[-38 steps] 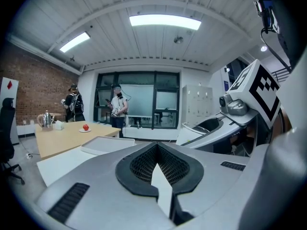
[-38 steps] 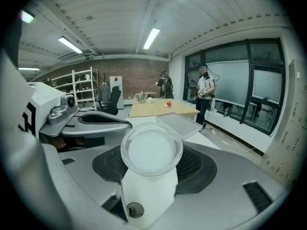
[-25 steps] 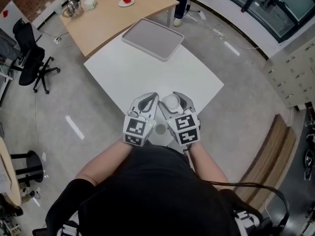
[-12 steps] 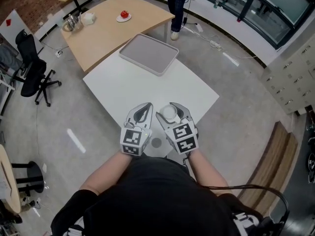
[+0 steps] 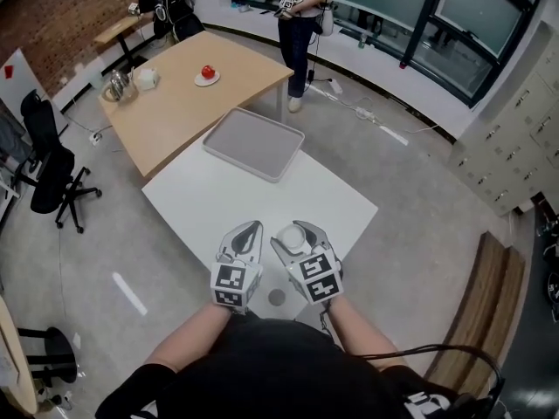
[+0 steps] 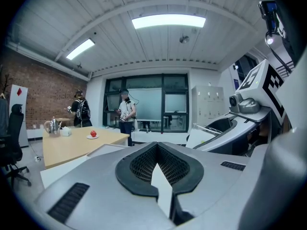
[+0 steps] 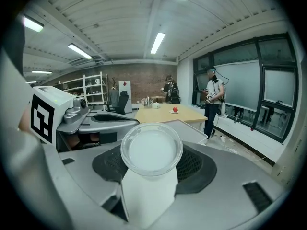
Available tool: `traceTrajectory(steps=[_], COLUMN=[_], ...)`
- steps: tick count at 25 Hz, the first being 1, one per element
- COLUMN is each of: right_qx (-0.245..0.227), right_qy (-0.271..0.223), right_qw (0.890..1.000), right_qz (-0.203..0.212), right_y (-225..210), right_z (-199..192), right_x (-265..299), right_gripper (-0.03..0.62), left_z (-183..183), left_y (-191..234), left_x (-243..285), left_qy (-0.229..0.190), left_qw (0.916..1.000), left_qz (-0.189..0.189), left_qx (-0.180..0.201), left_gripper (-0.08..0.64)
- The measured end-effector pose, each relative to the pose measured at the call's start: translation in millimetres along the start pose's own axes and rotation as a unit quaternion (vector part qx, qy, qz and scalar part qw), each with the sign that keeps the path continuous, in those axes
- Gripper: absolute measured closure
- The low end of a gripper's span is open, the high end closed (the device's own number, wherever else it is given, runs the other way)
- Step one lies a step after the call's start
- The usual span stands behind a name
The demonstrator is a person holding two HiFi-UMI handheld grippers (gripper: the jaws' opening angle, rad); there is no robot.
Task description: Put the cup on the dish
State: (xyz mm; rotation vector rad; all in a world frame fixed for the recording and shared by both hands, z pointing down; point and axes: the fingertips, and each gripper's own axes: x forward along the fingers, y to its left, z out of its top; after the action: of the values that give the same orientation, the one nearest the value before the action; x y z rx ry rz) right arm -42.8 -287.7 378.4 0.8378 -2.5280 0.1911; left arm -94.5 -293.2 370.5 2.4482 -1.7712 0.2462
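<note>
A white translucent cup (image 5: pixel 293 236) sits upright between the jaws of my right gripper (image 5: pixel 295 236), which is shut on it; in the right gripper view the cup (image 7: pixel 151 150) fills the middle, its round rim facing me. My left gripper (image 5: pixel 246 232) hangs just left of it, jaws together and empty, and the left gripper view shows its jaws (image 6: pixel 158 171) closed. Both grippers hover over the near end of the white table (image 5: pixel 218 199). A grey rectangular dish-like tray (image 5: pixel 253 143) lies at the table's far end, well apart from the cup.
Behind the white table stands a wooden table (image 5: pixel 166 103) with a red apple on a small plate (image 5: pixel 207 74), a kettle and a box. A person (image 5: pixel 299 11) stands beyond it. An office chair (image 5: pixel 48 168) is at the left. Grey floor surrounds the tables.
The head view has pulled back and shows more of the room. Both grippers sit slightly lower in the frame, still side by side; the cup stays in the right gripper.
</note>
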Motion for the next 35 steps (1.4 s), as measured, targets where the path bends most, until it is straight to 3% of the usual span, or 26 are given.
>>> traceTrajectory(steps=[21, 35], right_qx=[-0.002, 0.006], right_qy=[-0.011, -0.007], right_qw=[0.999, 0.999], right_qz=[-0.034, -0.045], right_y=[-34, -77], right_z=[50, 57], right_x=[51, 112], right_gripper=[0.333, 0.333], left_z=[23, 6], left_y=[62, 104], left_x=[41, 92], left_qy=[-0.009, 0.004], left_qw=[0.9999, 1.0000], left_qz=[-0.006, 0.004], left_qx=[0.006, -0.006], left_gripper=[0.552, 0.552])
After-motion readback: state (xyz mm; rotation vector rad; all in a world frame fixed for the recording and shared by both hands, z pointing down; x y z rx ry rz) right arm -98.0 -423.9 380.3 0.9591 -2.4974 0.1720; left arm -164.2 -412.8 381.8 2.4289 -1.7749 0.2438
